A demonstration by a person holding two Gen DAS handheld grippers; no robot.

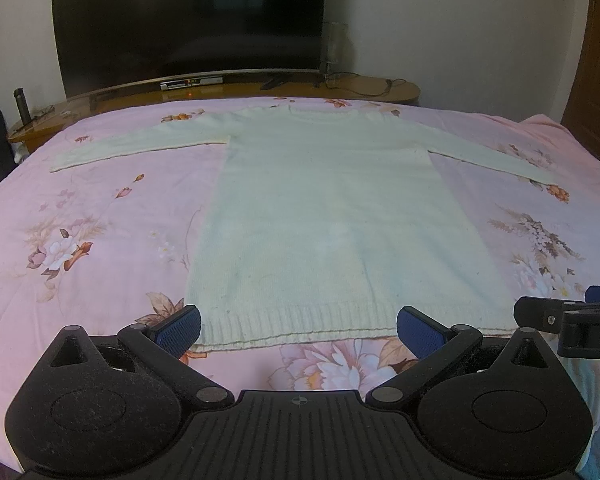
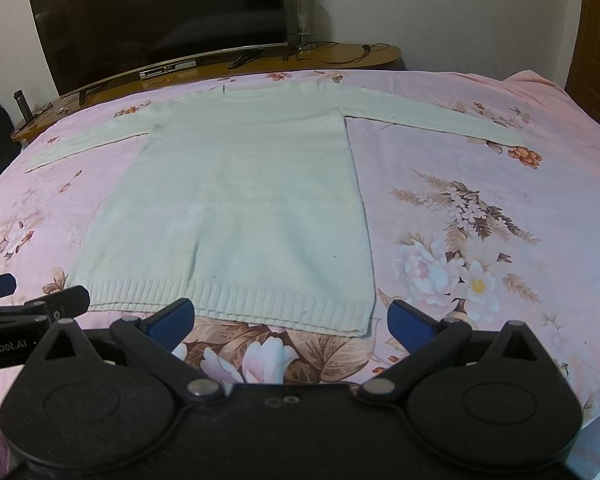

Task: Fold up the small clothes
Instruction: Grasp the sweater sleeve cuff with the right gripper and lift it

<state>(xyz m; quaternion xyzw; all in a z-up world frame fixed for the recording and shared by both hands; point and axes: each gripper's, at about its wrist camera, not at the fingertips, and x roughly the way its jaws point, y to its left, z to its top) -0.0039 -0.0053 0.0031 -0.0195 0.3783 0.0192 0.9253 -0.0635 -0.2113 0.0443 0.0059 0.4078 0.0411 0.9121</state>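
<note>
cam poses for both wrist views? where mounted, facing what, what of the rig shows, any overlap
Left wrist: on the left gripper, open, at the sweater hem, facing the TV; right gripper edge at right.
Right wrist: on the right gripper, open, over the hem's right corner, same heading; left gripper at left.
Shared: sweater flat, sleeves spread, on the floral bedspread, TV behind.
</note>
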